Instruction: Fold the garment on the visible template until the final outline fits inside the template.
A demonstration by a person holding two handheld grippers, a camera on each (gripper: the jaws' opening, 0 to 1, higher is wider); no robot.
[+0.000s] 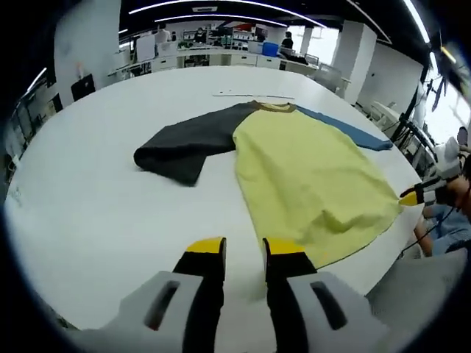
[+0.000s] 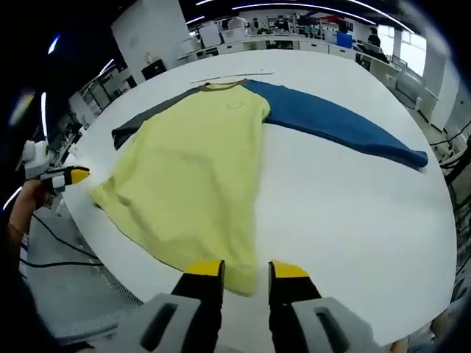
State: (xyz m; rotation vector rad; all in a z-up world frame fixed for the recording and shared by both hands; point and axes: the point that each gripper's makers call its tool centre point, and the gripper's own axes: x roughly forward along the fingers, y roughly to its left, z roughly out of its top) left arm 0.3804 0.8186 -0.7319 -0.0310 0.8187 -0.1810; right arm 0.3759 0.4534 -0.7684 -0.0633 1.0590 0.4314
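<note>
A long-sleeved garment with a pale yellow fabric body (image 1: pixel 309 176), one dark grey sleeve (image 1: pixel 188 143) and one blue sleeve (image 1: pixel 346 129) lay spread flat on a large white round table (image 1: pixel 110 213), its collar pointing toward the far side of the room and its hem near the table's near edge. In the left gripper view, the grey sleeve was bent back on itself into a dark bundle left of the body, while the blue sleeve ran out straight behind the body's right edge. The left gripper (image 1: pixel 243 254), black-fingered with yellow tips, hovered above bare tabletop just beside the hem's lower left corner, its jaws apart with a narrow gap and nothing between them. At the right edge of that view another yellow-tipped gripper (image 1: pixel 412 195) sat at the hem's far corner, though whether it pinched the cloth could not be told there. In the right gripper view, the yellow body (image 2: pixel 199 169) filled the centre, the blue sleeve (image 2: pixel 346 125) stretched right across the white table (image 2: pixel 346 220), and the grey sleeve (image 2: pixel 143 121) showed behind the left shoulder. The right gripper (image 2: pixel 246 276) stood with jaws apart at the hem's edge, the cloth reaching into the gap between them, unclamped. The other gripper's yellow tip (image 2: pixel 73 175) appeared at the left, near the opposite hem corner.
</note>
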